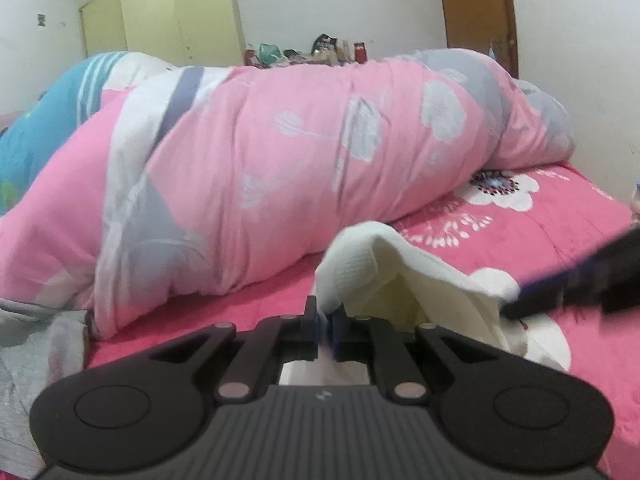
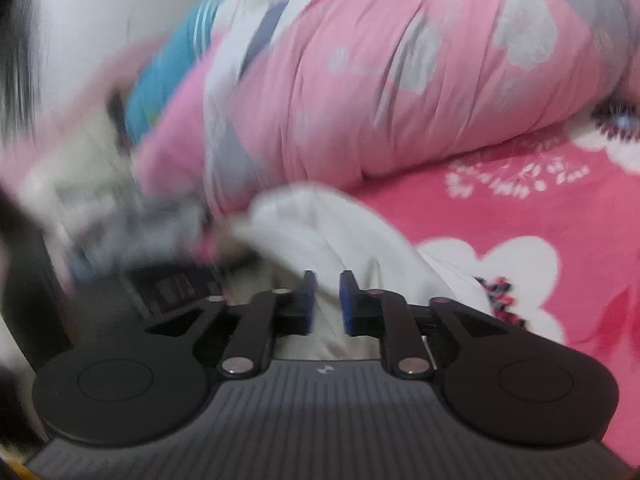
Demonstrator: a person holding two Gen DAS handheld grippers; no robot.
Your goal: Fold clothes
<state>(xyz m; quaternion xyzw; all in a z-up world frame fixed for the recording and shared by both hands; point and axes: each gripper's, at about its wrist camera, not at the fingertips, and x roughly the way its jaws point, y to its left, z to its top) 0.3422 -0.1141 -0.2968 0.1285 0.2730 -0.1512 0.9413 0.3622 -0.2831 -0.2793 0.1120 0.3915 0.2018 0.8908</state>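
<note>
A cream-white knitted garment [image 1: 384, 268] lies bunched on the pink flowered bedspread [image 1: 560, 232]. My left gripper [image 1: 326, 312] is shut on an edge of it and holds that edge raised. The right gripper shows there as a dark blurred shape [image 1: 580, 280] at the garment's right side. In the blurred right wrist view the same white garment [image 2: 320, 224] runs between the fingers of my right gripper [image 2: 327, 284], which stand a narrow gap apart with cloth between them.
A large rolled pink and grey flowered quilt [image 1: 280, 152] lies across the bed behind the garment. A blue striped pillow [image 1: 48, 120] is at the far left. A grey cloth [image 1: 36, 340] lies at the near left. A cluttered shelf [image 1: 312, 52] and wardrobe stand behind.
</note>
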